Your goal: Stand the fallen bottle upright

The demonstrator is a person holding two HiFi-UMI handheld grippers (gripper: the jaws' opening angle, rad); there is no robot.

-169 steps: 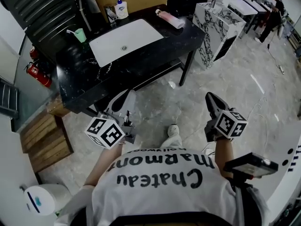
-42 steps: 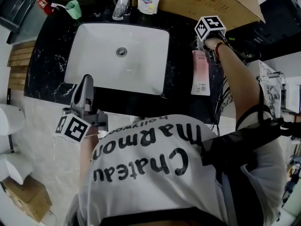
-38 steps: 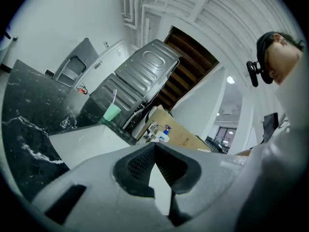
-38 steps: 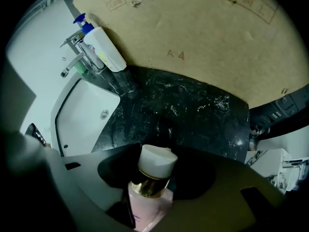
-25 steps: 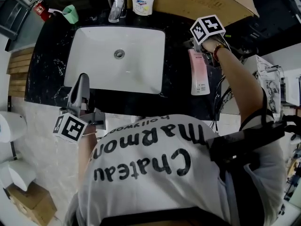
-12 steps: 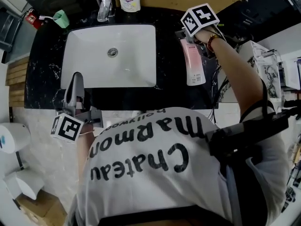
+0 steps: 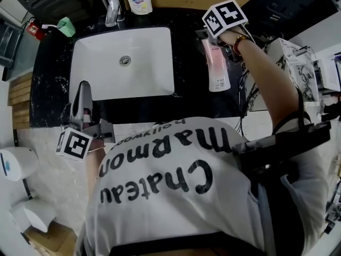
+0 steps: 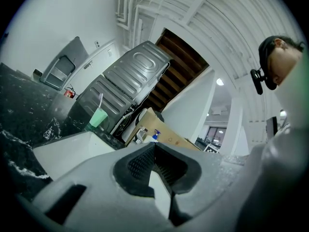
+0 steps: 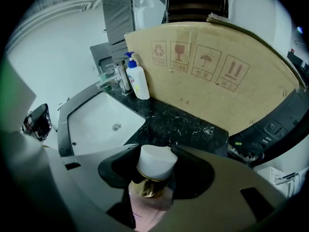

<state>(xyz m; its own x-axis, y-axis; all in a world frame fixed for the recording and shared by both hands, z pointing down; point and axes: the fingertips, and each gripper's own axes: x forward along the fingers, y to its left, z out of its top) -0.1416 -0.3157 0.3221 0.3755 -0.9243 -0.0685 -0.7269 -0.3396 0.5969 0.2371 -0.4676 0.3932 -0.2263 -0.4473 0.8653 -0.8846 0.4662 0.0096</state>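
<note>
Evidently the right gripper [image 9: 155, 154] was clamped on the pink bottle [image 9: 150, 197] just below its white cap. That hold near the top, I judged, would let the base serve as a pivot. In the head view the bottle [image 7: 216, 68] lay lengthwise on the black counter [image 7: 192, 95], right of the sink [image 7: 154, 79], base toward the person, not yet upright. The left gripper [image 8: 154, 149], jaws together and empty, hung by the counter's front edge, out of the way.
</note>
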